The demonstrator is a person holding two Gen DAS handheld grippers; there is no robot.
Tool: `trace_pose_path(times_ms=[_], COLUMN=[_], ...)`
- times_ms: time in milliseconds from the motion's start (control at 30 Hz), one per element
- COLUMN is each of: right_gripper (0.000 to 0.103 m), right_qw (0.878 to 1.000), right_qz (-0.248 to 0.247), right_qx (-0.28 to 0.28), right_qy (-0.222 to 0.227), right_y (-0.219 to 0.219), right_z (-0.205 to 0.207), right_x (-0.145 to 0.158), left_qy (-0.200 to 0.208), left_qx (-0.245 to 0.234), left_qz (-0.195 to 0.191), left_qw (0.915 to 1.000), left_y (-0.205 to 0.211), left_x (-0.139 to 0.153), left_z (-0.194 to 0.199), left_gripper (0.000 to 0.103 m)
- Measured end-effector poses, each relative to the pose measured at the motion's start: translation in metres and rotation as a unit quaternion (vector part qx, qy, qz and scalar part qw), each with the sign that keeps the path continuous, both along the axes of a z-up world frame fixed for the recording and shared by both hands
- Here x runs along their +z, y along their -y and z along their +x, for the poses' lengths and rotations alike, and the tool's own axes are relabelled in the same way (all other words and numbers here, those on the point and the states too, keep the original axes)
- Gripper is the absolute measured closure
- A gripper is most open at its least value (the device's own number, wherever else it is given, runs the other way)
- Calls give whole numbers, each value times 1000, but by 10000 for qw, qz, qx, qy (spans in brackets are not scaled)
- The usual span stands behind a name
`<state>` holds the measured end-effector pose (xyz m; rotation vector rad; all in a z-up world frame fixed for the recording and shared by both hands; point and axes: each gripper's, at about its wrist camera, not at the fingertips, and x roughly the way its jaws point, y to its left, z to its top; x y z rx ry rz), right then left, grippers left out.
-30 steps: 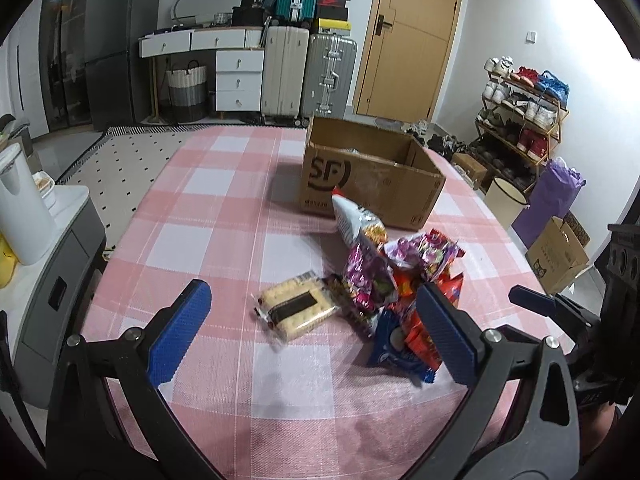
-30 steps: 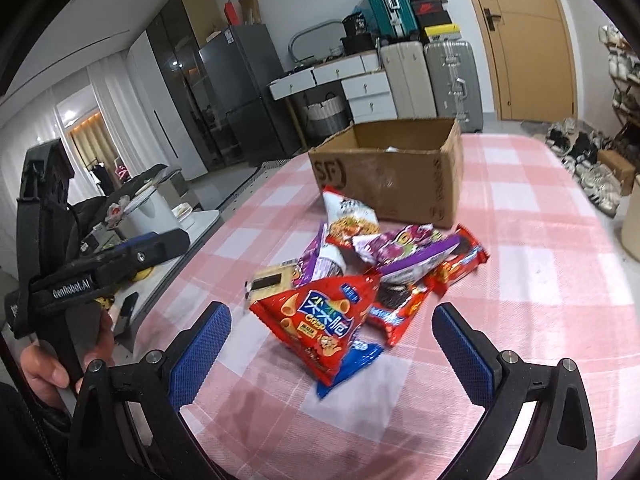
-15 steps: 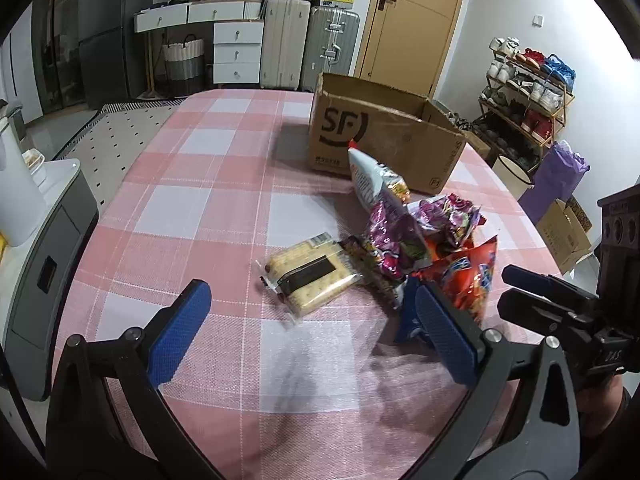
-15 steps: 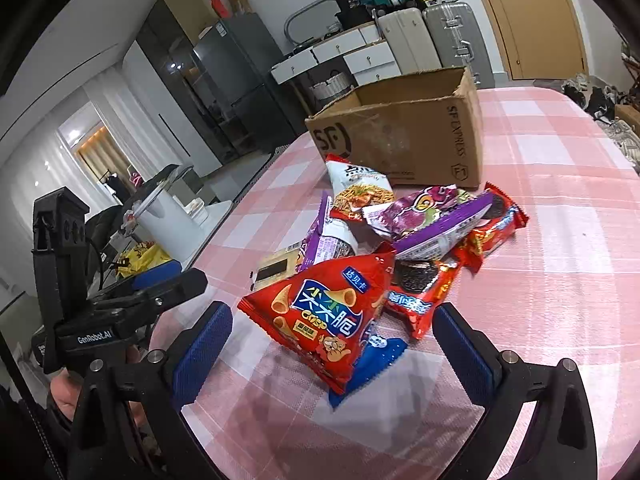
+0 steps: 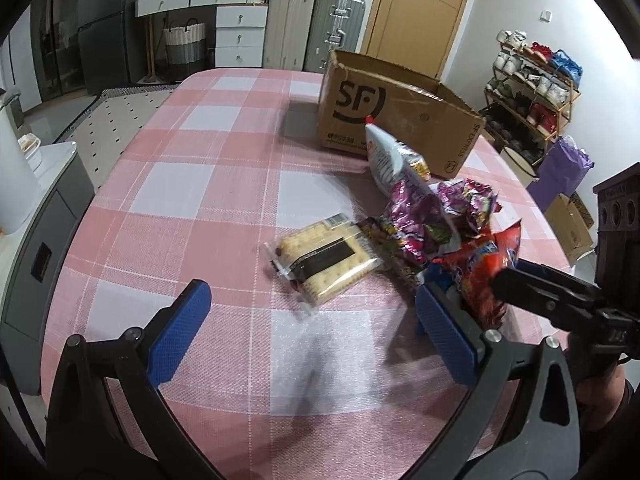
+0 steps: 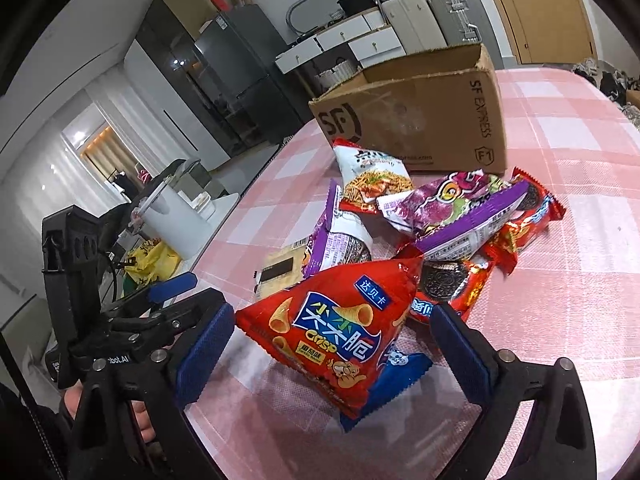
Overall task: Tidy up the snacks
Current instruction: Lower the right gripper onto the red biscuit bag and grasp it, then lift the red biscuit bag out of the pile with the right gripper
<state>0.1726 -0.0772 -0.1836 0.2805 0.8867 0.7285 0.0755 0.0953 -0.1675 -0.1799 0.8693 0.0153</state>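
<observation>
Right gripper (image 6: 332,352) is set around the red crisp bag (image 6: 340,328): the bag sits between the two blue fingers (image 6: 204,352), nearest of the pile, and the jaws have just been closing on it. Pads not yet seen pressing the foil; a gap shows on both sides, so no grip is claimed. The bag is puffed and stands tilted on a blue packet (image 6: 396,380), likely why it was picked first: top of the heap, free on both flanks.

Left gripper (image 5: 316,328) is spread wide, nothing between the fingers. The cracker pack (image 5: 326,258) lies flat on the checked tablecloth (image 5: 192,184) just ahead of the fingertips, slightly apart from the heap, so it is judged the left side's target.

Beyond the right fingers are stacked: purple bags (image 6: 464,208), red cookie packs (image 6: 452,284), a noodle bag (image 6: 372,176) leaning toward the cardboard box (image 6: 416,112). The box stands open-topped behind the pile, presumed destination.

In the way: the left-hand tool is just beside the right gripper's left finger, so closing and lifting are tight. The blue packet under the red bag may be dragged along. Foil is slippery and crushable.
</observation>
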Motion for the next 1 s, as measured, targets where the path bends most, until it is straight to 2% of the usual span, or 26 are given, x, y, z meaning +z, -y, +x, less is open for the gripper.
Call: trace_pose_path(times_ms=[67,167,300,333,367,467,800,1000], right_gripper=[22,25,39,47,64,67,73,74], right_qw=[10000,10000,9996,9994,9994,9986,9981,9988], right_qz=[25,38,256,298,324,466,569,469], right_qx=[61,89,135,153,136,117,112,23], right_qy=[-42,-3,-22,-32,-65,-200,-188,-138], right_y=[-3,-7,-2,0,2,6,14,19], right_z=[1,2,1,0,0,1,-5,-7], right_x=[-3,-4,-4,-5,-6,-11,-9,-7], left_qy=[-38,-55,-58,-55,-54,-47,-34,-59], left_qx=[39,62,71,65,62,49,50,47], left_qz=[26,-10,-9,-17,-19,-3,21,30], left_qw=[10000,10000,10000,10000,10000,10000,10000,10000], left_y=[-1,-4,-4,-4,-4,-2,-1,-1], left_x=[-3,-5,-6,-6,-5,-4,-2,-2], left_z=[0,0,-1,-1,-3,-3,-9,-10], left_gripper=[1,1,1,1,1,1,1,1])
